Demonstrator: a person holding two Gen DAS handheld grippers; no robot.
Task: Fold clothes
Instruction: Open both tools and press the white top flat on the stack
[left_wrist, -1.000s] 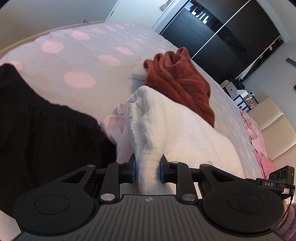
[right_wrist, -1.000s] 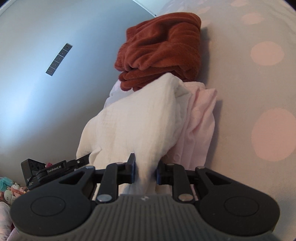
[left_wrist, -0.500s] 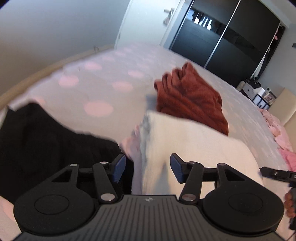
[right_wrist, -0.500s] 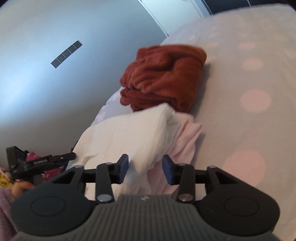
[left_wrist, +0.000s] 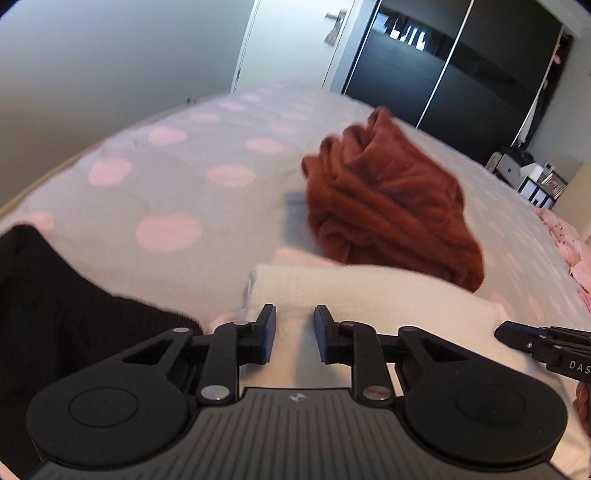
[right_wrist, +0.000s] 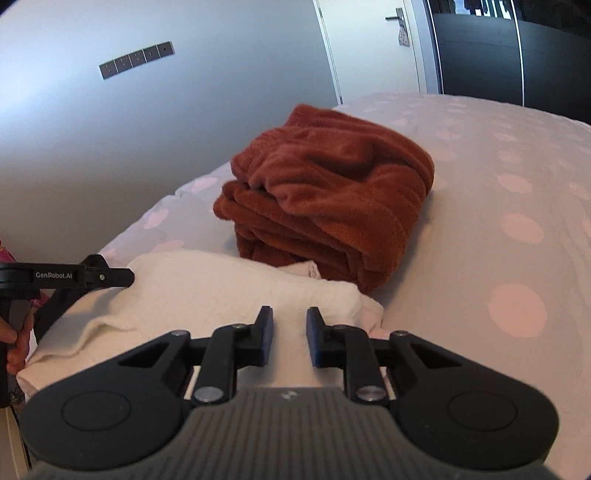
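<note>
A folded white garment (left_wrist: 369, 295) (right_wrist: 221, 291) lies flat on the bed, on top of a pale pink one whose edge (right_wrist: 373, 314) shows at its right. My left gripper (left_wrist: 294, 332) hovers open over the white garment's near left part, nothing between its fingers. My right gripper (right_wrist: 289, 334) stands open over the garment's near right part, also holding nothing. Each gripper shows in the other's view: the right gripper (left_wrist: 539, 341) at the right edge, the left gripper (right_wrist: 74, 277) at the left with a hand (right_wrist: 16, 343) on its grip.
A folded rust-brown fleece (left_wrist: 391, 206) (right_wrist: 325, 195) sits just behind the white garment. A black garment (left_wrist: 55, 321) lies at the left. The bed cover (left_wrist: 177, 192) is grey with pink dots. Pink clothes (left_wrist: 576, 254) lie at the far right. Dark wardrobe doors (left_wrist: 461, 74) stand behind.
Both grippers were shut on the white garment's edge a second ago. They opened, let it drop flat onto the pink garment, and pulled back and up.
</note>
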